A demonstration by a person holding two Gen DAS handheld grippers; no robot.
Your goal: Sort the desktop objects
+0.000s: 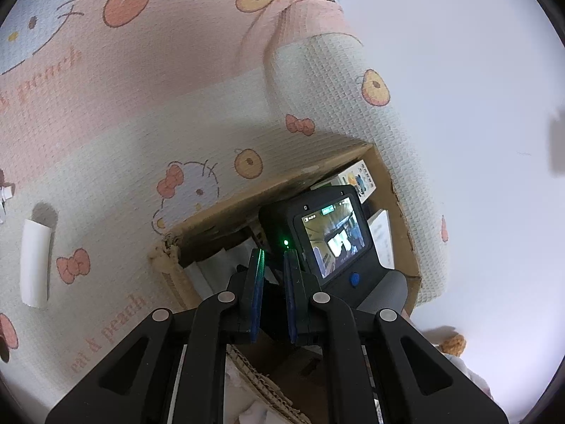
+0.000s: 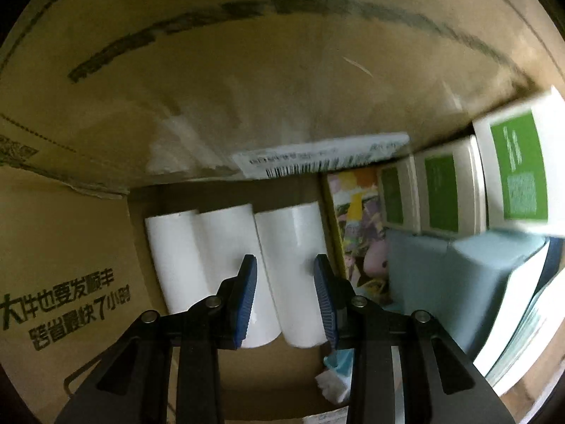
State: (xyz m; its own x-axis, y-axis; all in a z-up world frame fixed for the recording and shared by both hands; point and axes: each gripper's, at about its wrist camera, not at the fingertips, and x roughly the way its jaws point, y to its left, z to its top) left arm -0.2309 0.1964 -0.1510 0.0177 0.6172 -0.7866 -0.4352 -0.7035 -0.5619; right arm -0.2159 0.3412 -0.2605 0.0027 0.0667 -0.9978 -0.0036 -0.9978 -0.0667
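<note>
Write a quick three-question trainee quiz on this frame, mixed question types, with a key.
1. Count: how many white rolls lie in the cardboard box in the right wrist view?
2. True or false: the left gripper holds a white roll.
3. Pick one: the lone roll outside the box lies
A. on the cartoon-print mat
B. on top of the green-labelled packs
C. on a bare wooden floor

Key: 1. three. 2. false; its jaws are shut with nothing between them. 3. A.
</note>
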